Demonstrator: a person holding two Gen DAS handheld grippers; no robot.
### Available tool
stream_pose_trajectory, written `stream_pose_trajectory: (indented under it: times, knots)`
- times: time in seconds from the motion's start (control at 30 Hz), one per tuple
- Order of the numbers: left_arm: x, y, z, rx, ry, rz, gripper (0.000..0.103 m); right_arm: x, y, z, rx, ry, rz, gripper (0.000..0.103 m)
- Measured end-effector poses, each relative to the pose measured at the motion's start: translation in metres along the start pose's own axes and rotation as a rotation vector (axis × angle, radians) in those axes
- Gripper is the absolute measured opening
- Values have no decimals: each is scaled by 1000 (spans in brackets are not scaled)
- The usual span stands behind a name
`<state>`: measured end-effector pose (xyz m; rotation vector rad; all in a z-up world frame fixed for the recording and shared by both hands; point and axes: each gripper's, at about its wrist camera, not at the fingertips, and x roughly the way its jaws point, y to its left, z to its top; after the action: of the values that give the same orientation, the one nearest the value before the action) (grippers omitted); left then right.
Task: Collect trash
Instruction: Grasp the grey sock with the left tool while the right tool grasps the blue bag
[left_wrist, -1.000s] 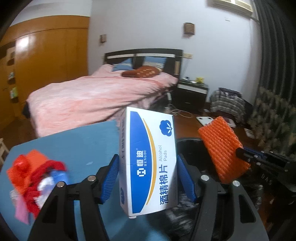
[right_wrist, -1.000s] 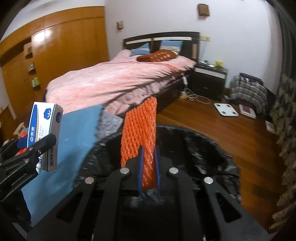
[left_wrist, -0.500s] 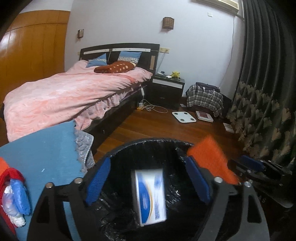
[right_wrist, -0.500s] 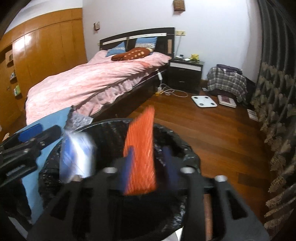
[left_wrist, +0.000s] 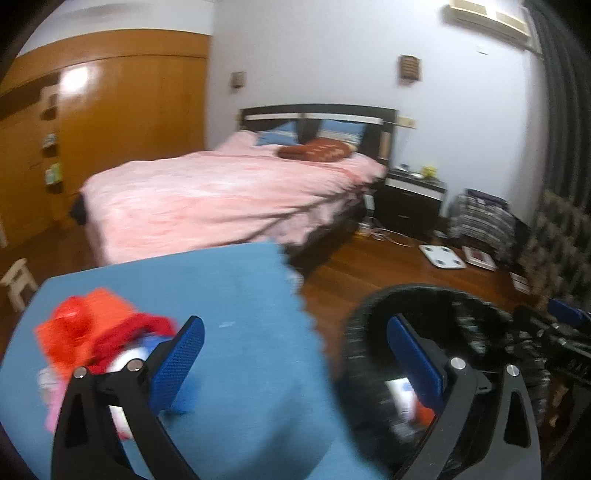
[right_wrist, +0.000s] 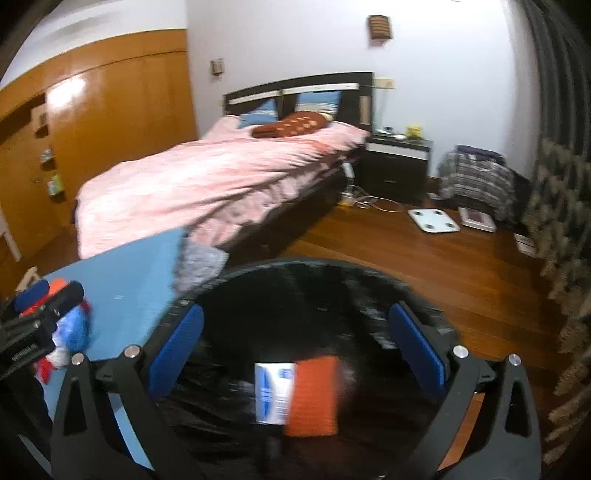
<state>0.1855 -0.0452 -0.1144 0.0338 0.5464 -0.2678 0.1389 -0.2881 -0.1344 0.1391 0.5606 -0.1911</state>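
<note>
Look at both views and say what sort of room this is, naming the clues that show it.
A bedroom in a home, most likely: a bed with a pink cover, a dark nightstand beside it, and a wooden wardrobe wall. A bathroom scale lies on the wood floor.

No text can be read for certain. On the blue-and-white box (right_wrist: 275, 393) lying in the black-lined bin (right_wrist: 369, 273), printing is seen only as blurred blue bands. On the left gripper's black frame at the edge of the right wrist view, a line of small white lettering (right_wrist: 23, 352) is seen, too small and smeared to be made out.
</note>
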Motion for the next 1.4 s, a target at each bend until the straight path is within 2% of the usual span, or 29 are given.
stream_pose_trajectory:
  times: [0.1, 0.4, 0.7, 0.9, 1.13, 1.4]
  knots:
    - [-12, 40, -8, -24, -13, 95, 97, 8, 40, 2, -39, 7, 55, 98]
    - [-36, 143, -35, -97, 4, 296, 97, 28, 147, -4, -135, 28, 214, 98]
    - [-42, 214, -60, -169, 21, 416, 97, 57, 218, -18, -204, 52, 284, 98]
    - [-41, 249, -73, -202, 50, 460, 96, 75, 253, -29, -258, 67, 307, 98]
    - [-38, 275, -89, -217, 90, 460, 96, 98, 280, -39, -296, 133, 304, 98]
    - [-32, 285, -98, -254, 126, 435, 91, 109, 291, -47, -343, 203, 323, 67]
